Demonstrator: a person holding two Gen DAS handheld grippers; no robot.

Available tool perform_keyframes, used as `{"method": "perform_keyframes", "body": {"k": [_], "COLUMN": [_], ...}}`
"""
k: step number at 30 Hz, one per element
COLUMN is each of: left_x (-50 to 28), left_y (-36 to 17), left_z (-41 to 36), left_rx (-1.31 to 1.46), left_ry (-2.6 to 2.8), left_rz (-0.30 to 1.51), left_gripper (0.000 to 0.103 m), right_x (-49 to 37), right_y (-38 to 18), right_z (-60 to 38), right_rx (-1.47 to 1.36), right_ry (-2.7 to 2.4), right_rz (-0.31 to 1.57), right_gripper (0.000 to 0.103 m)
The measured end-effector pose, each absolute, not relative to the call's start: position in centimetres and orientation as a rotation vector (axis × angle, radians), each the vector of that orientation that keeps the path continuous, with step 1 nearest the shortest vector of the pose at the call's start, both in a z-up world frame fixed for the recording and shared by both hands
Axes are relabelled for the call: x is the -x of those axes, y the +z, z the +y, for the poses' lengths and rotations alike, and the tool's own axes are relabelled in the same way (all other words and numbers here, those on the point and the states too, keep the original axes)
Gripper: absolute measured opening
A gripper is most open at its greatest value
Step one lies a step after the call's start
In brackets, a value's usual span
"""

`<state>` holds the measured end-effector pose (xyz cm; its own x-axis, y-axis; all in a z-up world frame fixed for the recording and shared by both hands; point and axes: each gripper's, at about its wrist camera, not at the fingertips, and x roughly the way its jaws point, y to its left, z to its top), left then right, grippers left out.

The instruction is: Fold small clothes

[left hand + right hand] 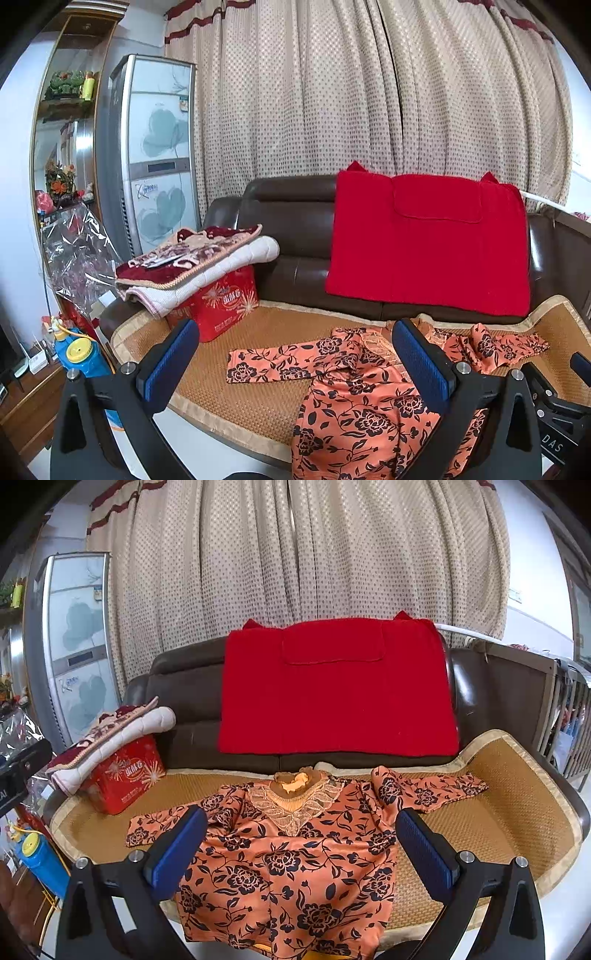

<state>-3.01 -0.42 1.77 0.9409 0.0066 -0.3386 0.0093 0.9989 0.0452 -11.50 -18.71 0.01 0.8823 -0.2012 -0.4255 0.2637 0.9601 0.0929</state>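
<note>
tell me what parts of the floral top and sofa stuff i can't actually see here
- Floral top hem: right wrist view, cut off by the bottom edge.
- Its right sleeve: left wrist view, partly behind the left gripper finger.
- Red box top: both views, covered by folded blankets.

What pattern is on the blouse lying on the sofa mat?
Black roses on the orange blouse, clearest in the right wrist view.

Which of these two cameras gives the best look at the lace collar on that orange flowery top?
The right wrist view: the lace collar faces the camera, fully visible on the spread orange top. In the left wrist view the collar is mostly hidden behind a gripper finger.
</note>
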Motion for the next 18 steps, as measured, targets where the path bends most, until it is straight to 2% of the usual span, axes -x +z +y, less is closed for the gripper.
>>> {"method": "perform_keyframes", "body": {"k": [9, 18], "left_x": [3.1, -0.2], "left_y": [2.1, 0.4], "left_z": [-0.9, -1.4], "left_rx": [-0.055, -0.065], "left_ry": [-0.018, -0.008], "left_rz": [0.345, 0.396], "left_gripper": [0.103, 0.103], "right_x": [11.6, 7.8], "right_y": [0.4, -0.9], "right_z": [-19.0, -19.7], "right_rx": [-0.139, -0.15], "right_ry": [-0.253, -0.255], "right_rz": [0.428, 0.468], "right_gripper": [0.103, 0.103]}}
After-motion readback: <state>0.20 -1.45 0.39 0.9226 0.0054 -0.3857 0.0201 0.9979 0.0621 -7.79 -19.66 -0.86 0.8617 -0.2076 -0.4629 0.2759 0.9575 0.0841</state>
